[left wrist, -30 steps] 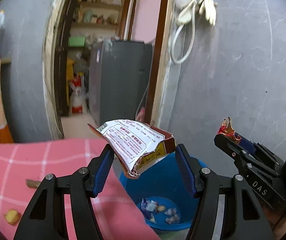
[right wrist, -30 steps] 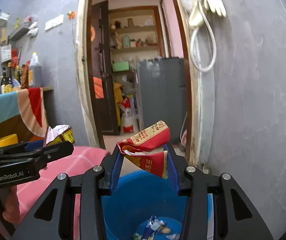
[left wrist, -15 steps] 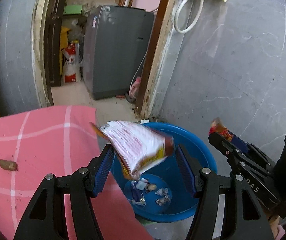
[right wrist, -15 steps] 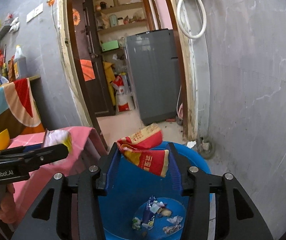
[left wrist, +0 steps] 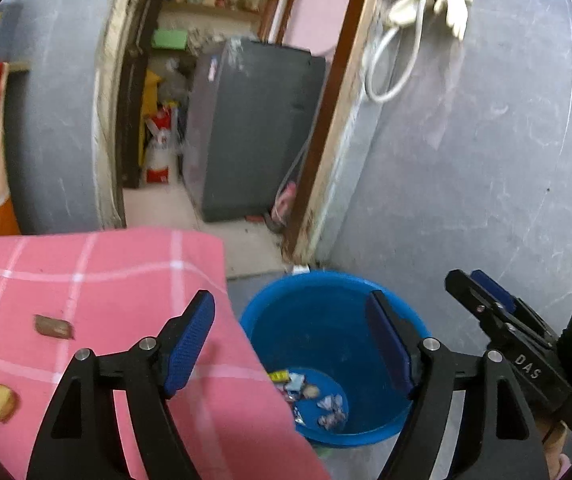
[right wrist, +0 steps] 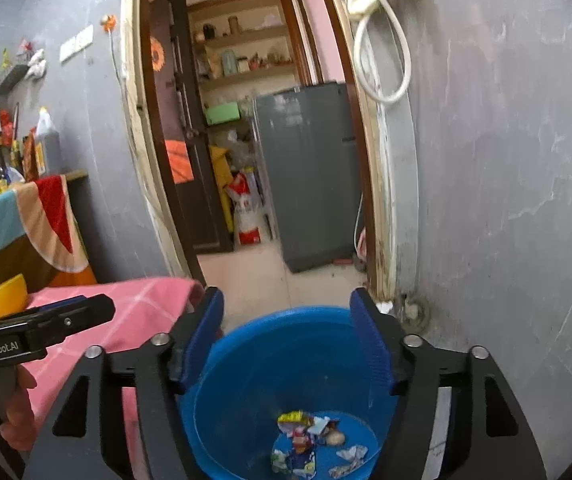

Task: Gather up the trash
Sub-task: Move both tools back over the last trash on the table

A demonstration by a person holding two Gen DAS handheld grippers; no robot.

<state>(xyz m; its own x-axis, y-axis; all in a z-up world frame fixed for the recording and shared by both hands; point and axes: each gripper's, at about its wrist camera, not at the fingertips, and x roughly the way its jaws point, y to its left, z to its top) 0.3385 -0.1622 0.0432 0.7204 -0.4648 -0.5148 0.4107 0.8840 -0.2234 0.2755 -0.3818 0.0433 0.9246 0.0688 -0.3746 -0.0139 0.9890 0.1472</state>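
Note:
A blue bucket (left wrist: 385,416) stands on the floor beside the table, with several crumpled wrappers (left wrist: 317,400) lying at its bottom. My left gripper (left wrist: 289,300) is open and empty, above the bucket's near rim and the table corner. My right gripper (right wrist: 286,294) is open and empty too, directly over the bucket (right wrist: 254,368), and the wrappers (right wrist: 309,440) show between its fingers. In the left wrist view the right gripper (left wrist: 465,278) juts in from the right. The right wrist view shows the left gripper (right wrist: 98,306) at the left, held by a hand (right wrist: 10,420).
A table under a pink checked cloth (left wrist: 106,276) lies left of the bucket, with a brown scrap (left wrist: 52,326) and a yellow scrap (left wrist: 0,402) on it. A yellow bowl (right wrist: 4,300) sits further left. A grey wall (right wrist: 505,200) rises on the right, a doorway (right wrist: 266,160) ahead.
Both grippers opened and let go of their snack wrappers, which are no longer between the fingers. The view has tipped back up after dipping toward the bucket.

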